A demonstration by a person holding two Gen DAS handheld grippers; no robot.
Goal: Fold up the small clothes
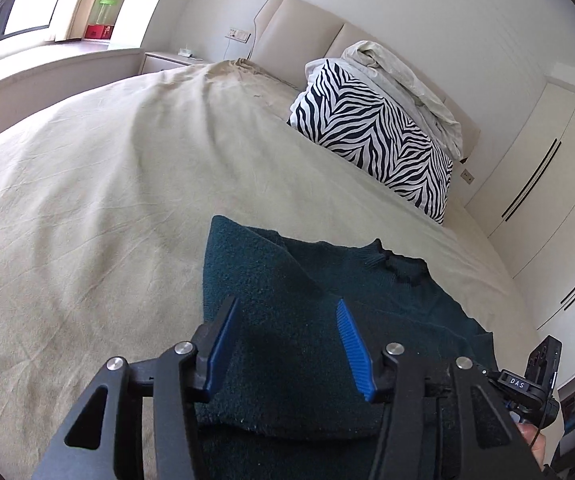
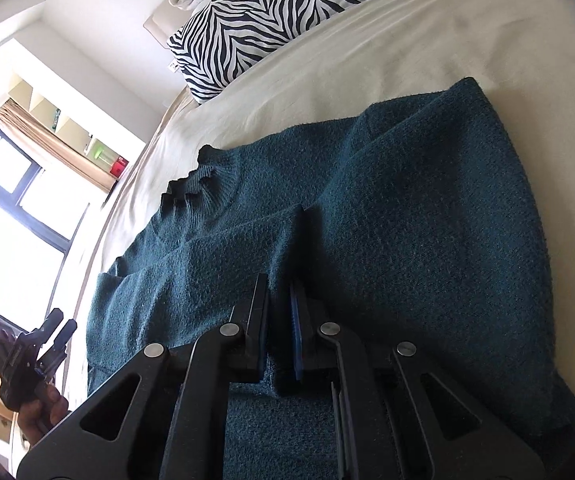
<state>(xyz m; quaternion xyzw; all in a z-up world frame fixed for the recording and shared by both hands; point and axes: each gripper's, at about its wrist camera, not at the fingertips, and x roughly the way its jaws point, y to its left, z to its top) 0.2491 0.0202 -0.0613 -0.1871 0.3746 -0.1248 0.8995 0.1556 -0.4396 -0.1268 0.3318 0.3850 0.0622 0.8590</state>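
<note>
A dark teal knitted sweater (image 1: 287,264) lies flat on the beige bedspread (image 1: 87,208), its ribbed collar (image 2: 195,188) toward the pillows. One sleeve (image 2: 227,248) is folded across the body. My left gripper (image 1: 287,302) hovers open over the sweater's near part, with its blue pads (image 1: 351,340) wide apart and gripping nothing. My right gripper (image 2: 280,282) has its jaws almost together, shut on a fold of the sweater at the sleeve's end. Each view shows the other gripper at its edge, held in a hand (image 2: 41,412).
A zebra-print pillow (image 1: 371,136) and a bundled cream cover (image 1: 403,80) lean on the padded headboard (image 1: 299,28). White wardrobe doors (image 1: 547,184) stand to the right. A bedside table (image 1: 163,60) and a window (image 2: 15,184) lie beyond the bed's far side.
</note>
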